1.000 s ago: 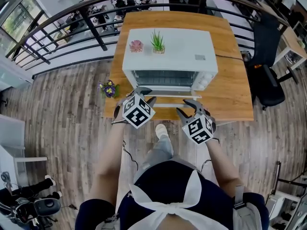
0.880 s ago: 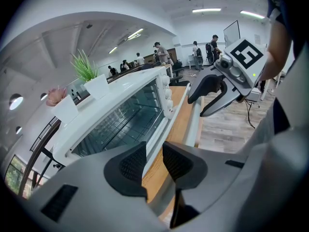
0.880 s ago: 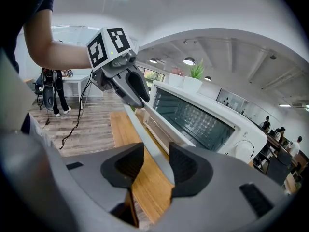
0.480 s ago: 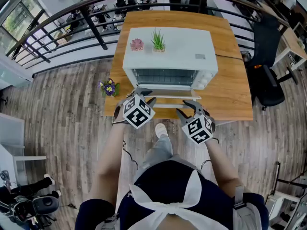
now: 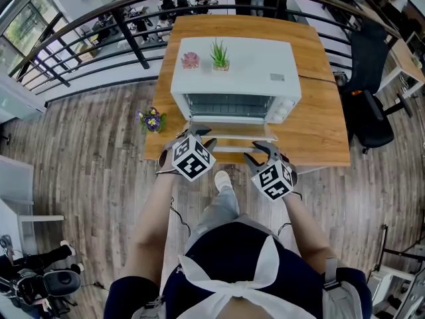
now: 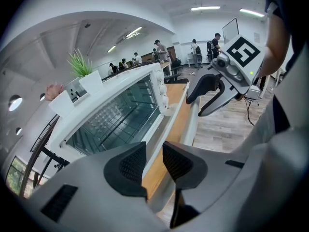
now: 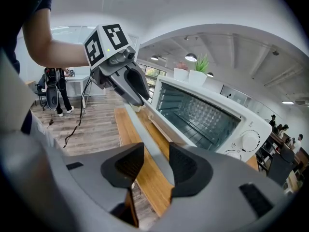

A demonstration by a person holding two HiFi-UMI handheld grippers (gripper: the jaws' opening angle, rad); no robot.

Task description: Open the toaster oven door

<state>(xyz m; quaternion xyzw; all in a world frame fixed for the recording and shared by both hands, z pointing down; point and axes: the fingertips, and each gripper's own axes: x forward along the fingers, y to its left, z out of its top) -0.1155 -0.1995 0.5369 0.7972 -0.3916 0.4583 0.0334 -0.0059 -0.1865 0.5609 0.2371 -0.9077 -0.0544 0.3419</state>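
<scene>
A white toaster oven [image 5: 232, 72] stands on a wooden table [image 5: 319, 111]. Its glass door [image 5: 232, 130] lies folded down flat toward me, so the wire rack inside shows. The door's grey handle bar [image 7: 145, 129] runs along the near edge. My left gripper [image 5: 199, 133] is at the bar's left end, and its jaws look shut on the bar in the right gripper view. My right gripper [image 5: 259, 148] is at the right end. There the bar passes between the pads [image 7: 128, 166] with a gap on one side, so that gripper is open.
Two small potted plants [image 5: 219, 57] sit on the oven's top, and purple flowers [image 5: 151, 121] stand at the table's left edge. A black office chair [image 5: 372, 105] is to the right. A dark railing [image 5: 99, 25] curves behind the table. Wood floor lies below me.
</scene>
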